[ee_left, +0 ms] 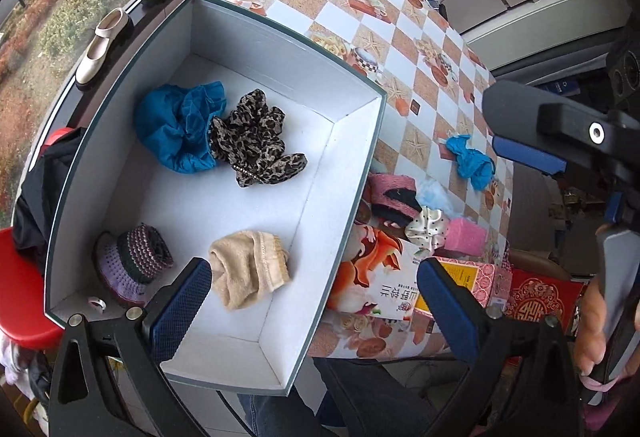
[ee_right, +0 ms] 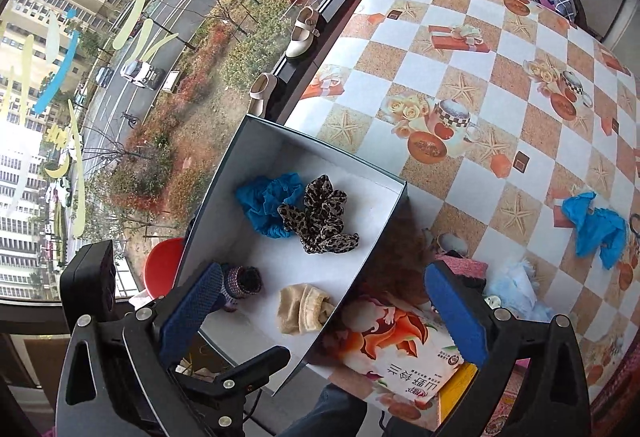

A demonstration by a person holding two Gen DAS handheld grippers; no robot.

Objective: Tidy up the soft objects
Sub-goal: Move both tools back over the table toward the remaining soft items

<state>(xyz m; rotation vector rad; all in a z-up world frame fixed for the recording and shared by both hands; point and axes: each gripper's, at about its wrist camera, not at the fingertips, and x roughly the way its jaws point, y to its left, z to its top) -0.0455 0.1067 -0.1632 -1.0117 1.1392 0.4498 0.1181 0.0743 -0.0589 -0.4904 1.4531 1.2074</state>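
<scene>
We hold both grippers above the open white box [ee_left: 352, 141], which overhangs the near edge of the checkered table [ee_left: 404, 49]. Left gripper [ee_left: 316, 301]: fingers spread wide, nothing between them, poised over the box's near end. Right gripper [ee_right: 324, 311]: fingers also spread, empty, straddling the box's right wall.

Already in the box: blue cloth [ee_left: 176, 129] touching the leopard-print scrunchie [ee_left: 256, 141] at the far end, striped knit piece [ee_left: 136, 261] and beige sock [ee_left: 248, 269] nearer us, kept apart, presumably to sort by type.

Still on the table, right of the box: crumpled blue piece [ee_left: 470, 159] lying alone, and a cluster of pink knit item [ee_left: 390, 193], pale blue fluff [ee_left: 436, 195], polka-dot scrunchie [ee_left: 426, 229] and pink block [ee_left: 464, 237]. We judge the sorting roughly half done; the open fingers suit reaching for the cluster next.
</scene>
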